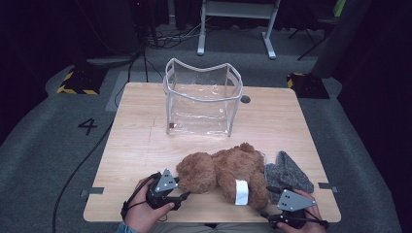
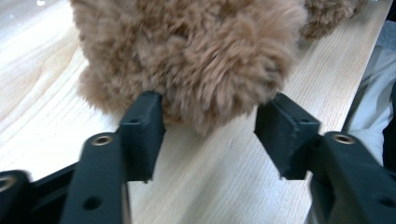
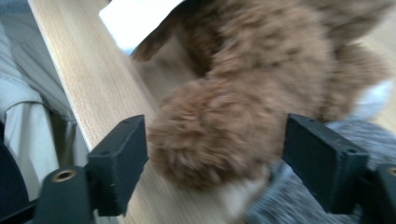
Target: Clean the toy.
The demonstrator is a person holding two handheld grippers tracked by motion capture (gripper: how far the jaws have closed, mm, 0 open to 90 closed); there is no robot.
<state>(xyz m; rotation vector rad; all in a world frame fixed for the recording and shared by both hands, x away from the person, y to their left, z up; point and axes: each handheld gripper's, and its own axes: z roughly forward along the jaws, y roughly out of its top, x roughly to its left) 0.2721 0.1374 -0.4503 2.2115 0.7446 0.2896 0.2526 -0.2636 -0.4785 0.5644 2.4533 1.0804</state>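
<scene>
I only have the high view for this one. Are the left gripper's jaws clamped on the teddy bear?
Observer: No. The left gripper stands open, with the teddy bear reaching between its pads, unsqueezed.
Operator: And the right one?
Observer: The right gripper is open too, with a furry paw between its jaws.
Operator: How close is the grey hat?
Observer: The grey hat lies right under that paw and the jaw beside it.
</scene>
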